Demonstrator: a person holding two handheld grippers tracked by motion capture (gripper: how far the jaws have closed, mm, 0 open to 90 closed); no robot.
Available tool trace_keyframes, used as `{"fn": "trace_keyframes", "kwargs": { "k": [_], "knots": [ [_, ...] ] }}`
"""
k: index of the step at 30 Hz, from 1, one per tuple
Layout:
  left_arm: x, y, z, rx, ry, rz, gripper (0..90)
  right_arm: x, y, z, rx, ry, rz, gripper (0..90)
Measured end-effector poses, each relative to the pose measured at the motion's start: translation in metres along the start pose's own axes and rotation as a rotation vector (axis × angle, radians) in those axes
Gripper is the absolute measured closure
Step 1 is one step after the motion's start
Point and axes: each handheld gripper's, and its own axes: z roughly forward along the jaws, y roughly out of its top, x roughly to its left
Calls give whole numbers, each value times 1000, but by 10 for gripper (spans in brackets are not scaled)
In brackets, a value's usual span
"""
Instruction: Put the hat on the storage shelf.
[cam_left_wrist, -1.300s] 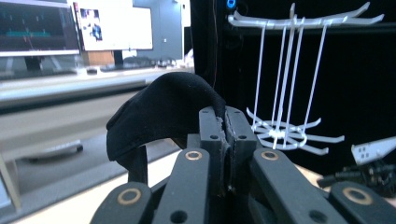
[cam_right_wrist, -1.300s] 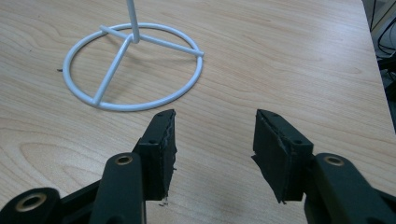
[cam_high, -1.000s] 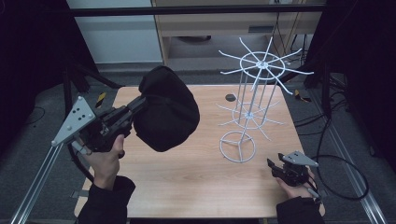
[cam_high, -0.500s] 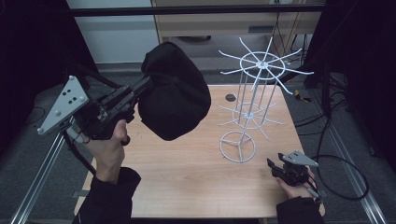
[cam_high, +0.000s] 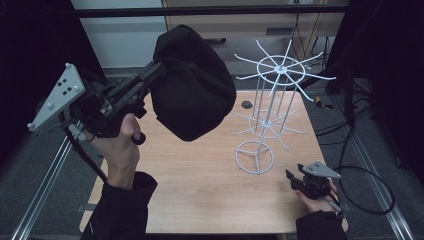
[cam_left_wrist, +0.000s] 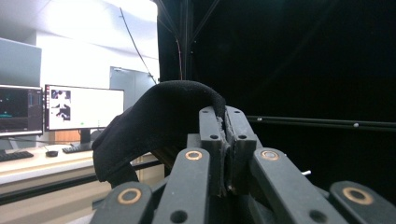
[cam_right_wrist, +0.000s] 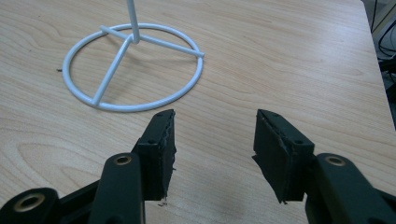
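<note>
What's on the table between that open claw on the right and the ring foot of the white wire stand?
Nothing: in the right gripper view, bare wooden table separates the right gripper from the wire stand.

The setting is a laboratory recording station: a wooden table (cam_high: 200, 190) enclosed by black curtains (cam_high: 30, 50), with lit computer monitors (cam_left_wrist: 84, 107), keyboard (cam_left_wrist: 77, 148) and mouse (cam_left_wrist: 52, 153) on a desk at far left.

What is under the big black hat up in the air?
Under the black hat, held by the left gripper, lies bare wooden table. The hat's inside is hidden.
</note>
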Motion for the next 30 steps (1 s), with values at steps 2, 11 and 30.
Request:
{"fn": "trace_keyframes", "kwargs": {
  "k": [2,11,30],
  "knots": [
    [0,5,1,-14,2,1,870,0,0,0,1,-1,-2,486],
    [-4,20,13,-50,-10,-7,870,1,0,1,4,3,3,485],
    [-24,17,68,-56,-46,-35,870,1,0,2,3,14,3,484]
  ]
}}
